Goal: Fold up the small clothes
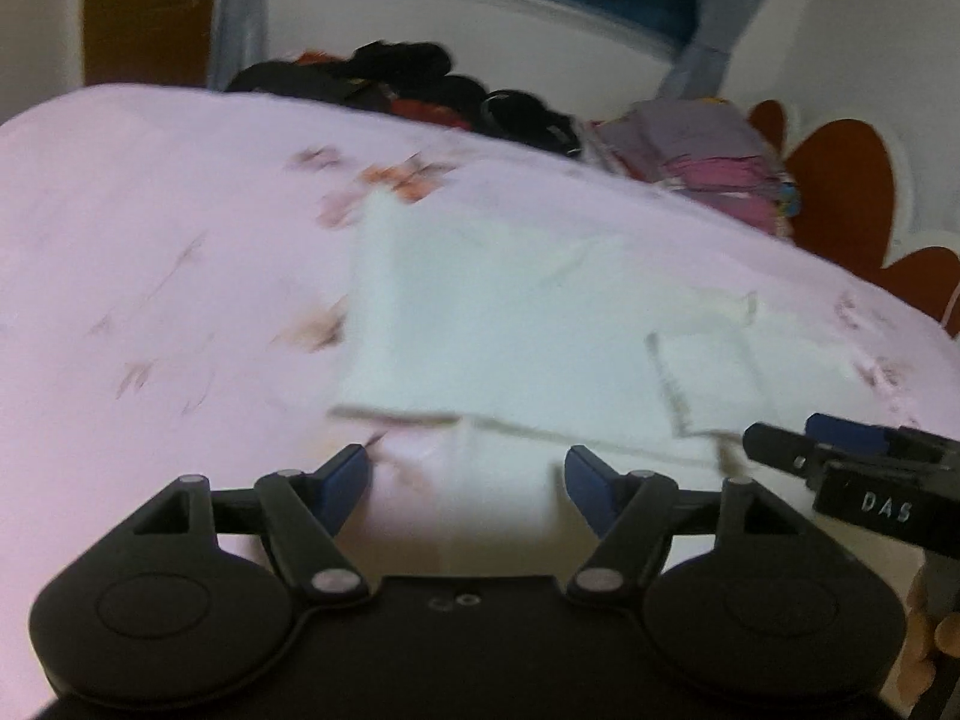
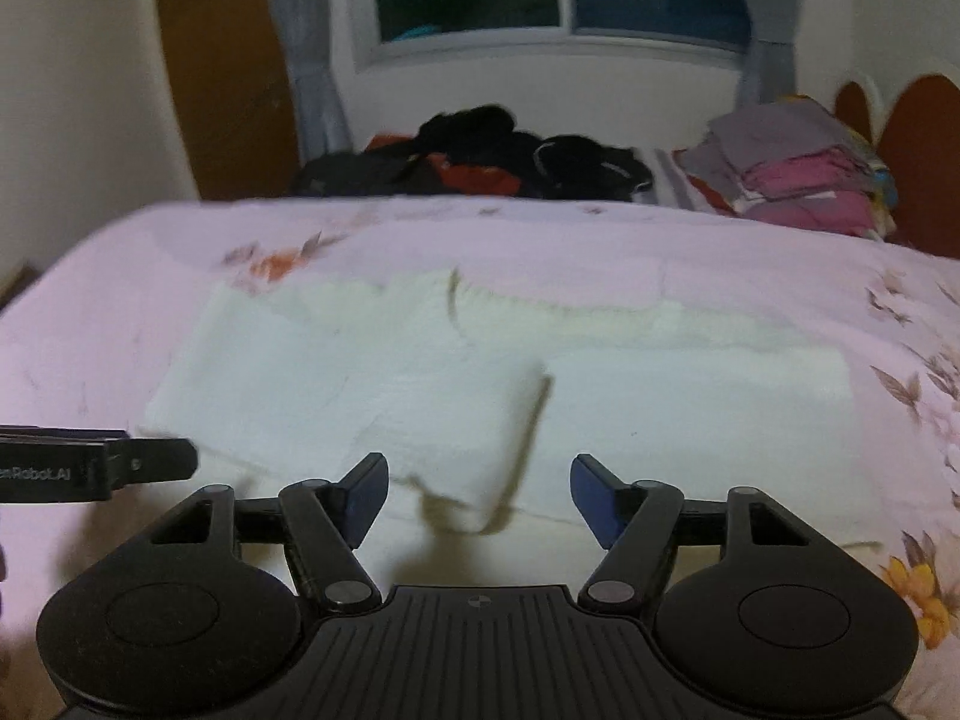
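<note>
A white garment (image 2: 492,396) is seen spread on the pink flowered bed (image 1: 150,252), part-folded, with one flap already laid over its middle and a loose corner lifted at the near edge. Both tools are held just short of that near edge, side by side. The left tool (image 1: 468,480) is spread wide with nothing between its blue pads, and the right tool (image 2: 477,495) is likewise spread and empty, the raised corner of cloth lying just ahead of its gap. The step in hand is judged to be a release between folds: the cloth is let lie and is gripped by neither tool. For the next fold, the near hem would need to be pinched at two points and carried across evenly, so that the layers are not dragged askew. A dark heap of unfolded clothes (image 2: 480,156) and a folded stack (image 2: 798,180) are seen at the far side of the bed.
</note>
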A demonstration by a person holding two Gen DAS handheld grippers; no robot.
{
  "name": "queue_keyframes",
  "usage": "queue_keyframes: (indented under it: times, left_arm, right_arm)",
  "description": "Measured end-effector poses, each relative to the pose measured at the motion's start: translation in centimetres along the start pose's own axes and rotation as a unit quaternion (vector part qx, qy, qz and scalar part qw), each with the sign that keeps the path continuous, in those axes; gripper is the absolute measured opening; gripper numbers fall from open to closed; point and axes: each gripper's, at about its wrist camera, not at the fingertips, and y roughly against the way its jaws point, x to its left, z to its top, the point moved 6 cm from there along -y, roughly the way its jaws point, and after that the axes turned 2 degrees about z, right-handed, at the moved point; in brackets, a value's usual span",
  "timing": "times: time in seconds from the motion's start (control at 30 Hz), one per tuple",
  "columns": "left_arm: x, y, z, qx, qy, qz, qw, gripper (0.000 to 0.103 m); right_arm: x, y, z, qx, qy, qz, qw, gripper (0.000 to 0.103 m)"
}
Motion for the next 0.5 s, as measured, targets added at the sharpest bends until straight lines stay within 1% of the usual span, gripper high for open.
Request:
queue_keyframes:
  times: [0.07, 0.1, 0.13, 0.17, 0.2, 0.27, 0.3, 0.33, 0.37, 0.43, 0.5]
  left_arm:
    - [0.4, -0.4, -0.2, 0.001, -0.003, 0.015, 0.9999, 0.068]
    - [0.5, -0.6, -0.1, 0.000, -0.005, 0.020, 0.9998, 0.068]
    - [0.5, -0.9, -0.1, -0.002, -0.005, 0.022, 0.9997, 0.068]
    - [0.5, -1.1, 0.1, -0.004, -0.007, 0.025, 0.9996, 0.068]
    - [0.5, -1.3, 0.3, -0.007, -0.008, 0.029, 0.9995, 0.068]
    - [0.6, -2.0, 0.6, -0.011, -0.012, 0.036, 0.9992, 0.068]
    - [0.6, -2.2, 0.8, -0.014, -0.013, 0.040, 0.9990, 0.068]
    - [0.8, -2.3, 0.6, -0.017, -0.013, 0.043, 0.9989, 0.068]
    - [0.9, -2.4, 0.6, -0.020, -0.013, 0.045, 0.9987, 0.068]
    - [0.9, -2.6, 0.7, -0.024, -0.014, 0.049, 0.9984, 0.068]
    - [0.9, -2.8, 0.9, -0.027, -0.015, 0.052, 0.9982, 0.068]
  right_arm:
    - [0.5, -0.9, -0.4, 0.007, 0.010, -0.007, 1.000, 0.067]
    - [0.6, -1.4, -0.5, 0.007, 0.018, -0.012, 1.000, 0.065]
    - [0.8, -1.8, -0.6, 0.009, 0.028, -0.020, 0.999, 0.060]
    - [0.6, -2.3, -0.7, 0.012, 0.033, -0.026, 0.999, 0.050]
    - [0.5, -2.7, -0.6, 0.014, 0.033, -0.031, 0.999, 0.043]
    - [-0.1, -3.2, -0.4, 0.013, 0.024, -0.035, 0.999, 0.041]
    - [-0.3, -3.3, -0.2, 0.010, 0.019, -0.038, 0.999, 0.038]
    - [-0.5, -3.1, 0.0, 0.006, 0.014, -0.038, 0.999, 0.031]
    - [-0.8, -3.0, 0.3, 0.000, 0.008, -0.037, 0.999, 0.010]
    - [-1.7, -2.1, 1.2, -0.017, -0.012, -0.039, 0.999, 0.009]
    - [-3.4, -1.0, 1.9, -0.035, -0.050, -0.038, 0.997, 0.009]
